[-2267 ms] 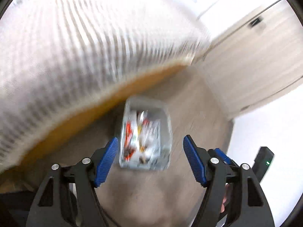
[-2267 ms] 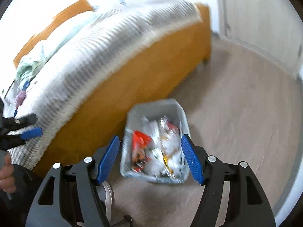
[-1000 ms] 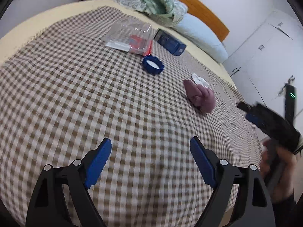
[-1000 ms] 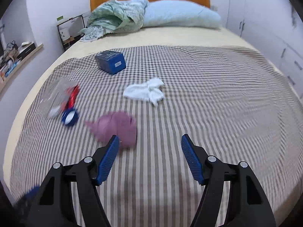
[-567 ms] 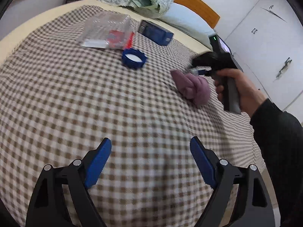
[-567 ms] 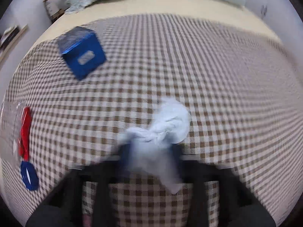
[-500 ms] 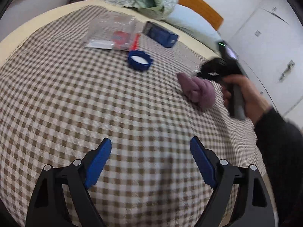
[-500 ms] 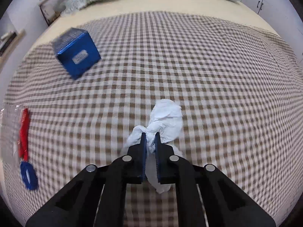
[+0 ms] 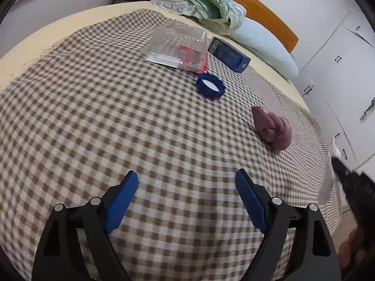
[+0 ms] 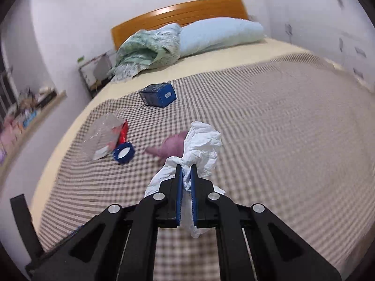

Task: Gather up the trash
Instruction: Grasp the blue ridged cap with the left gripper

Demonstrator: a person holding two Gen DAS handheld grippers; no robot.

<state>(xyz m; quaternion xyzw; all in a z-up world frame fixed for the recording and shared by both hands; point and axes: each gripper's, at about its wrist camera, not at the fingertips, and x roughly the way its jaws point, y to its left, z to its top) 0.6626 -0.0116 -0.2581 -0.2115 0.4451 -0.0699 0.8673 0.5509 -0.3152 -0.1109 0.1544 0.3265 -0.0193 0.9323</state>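
The right gripper (image 10: 186, 167) pinches a crumpled white tissue (image 10: 202, 144) lifted off the bed (image 10: 293, 140), while the left gripper (image 9: 186, 182) hangs spread and empty; a purple wad (image 9: 273, 130), blue cap (image 9: 211, 86), clear packet (image 9: 178, 46) and blue box (image 9: 228, 53) remain uncollected.

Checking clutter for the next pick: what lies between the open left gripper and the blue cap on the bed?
Only bare checked blanket lies between the left gripper and the blue cap, as the left wrist view shows.

- Checked blanket (image 9: 98, 107) spreads under and ahead of the fingers.
- Pillow (image 10: 218, 35), green quilt (image 10: 145, 49) and headboard (image 10: 178, 11) lie far ahead.
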